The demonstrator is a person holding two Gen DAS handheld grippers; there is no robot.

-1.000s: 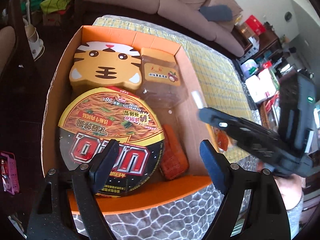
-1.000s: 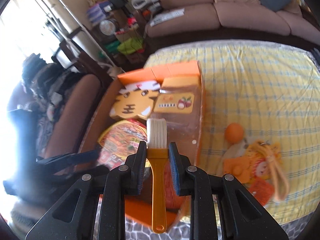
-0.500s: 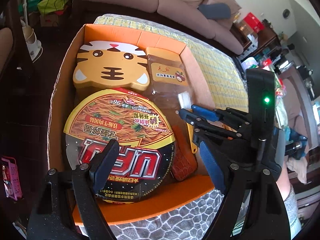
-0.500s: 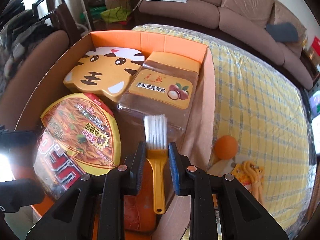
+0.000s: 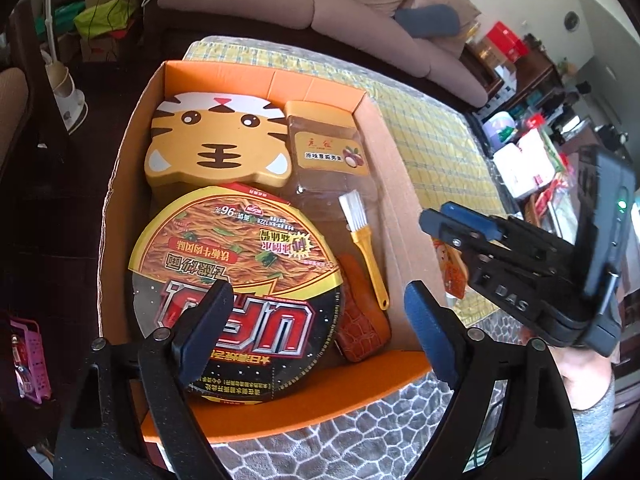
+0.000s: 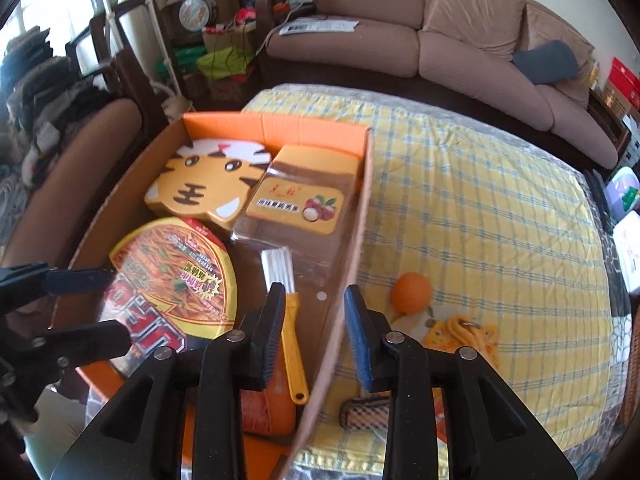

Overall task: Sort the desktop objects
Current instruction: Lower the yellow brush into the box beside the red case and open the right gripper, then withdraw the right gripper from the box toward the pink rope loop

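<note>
The little yellow brush [image 5: 363, 245] is lying inside the orange box [image 5: 280, 396], between the big noodle bowl [image 5: 236, 280] and the box's right wall. The right gripper [image 6: 314, 330] is hanging above it, opened wide, holding nothing. The left gripper [image 5: 316, 320] is waiting wide too, over the box.

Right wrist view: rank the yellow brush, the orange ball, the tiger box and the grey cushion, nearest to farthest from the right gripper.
From the right gripper:
1. Yellow brush, in the orange box beside the left finger.
2. Orange ball, on the checked cloth, right.
3. Tiger box, far-left in the box.
4. Grey cushion, on the sofa behind.
</note>
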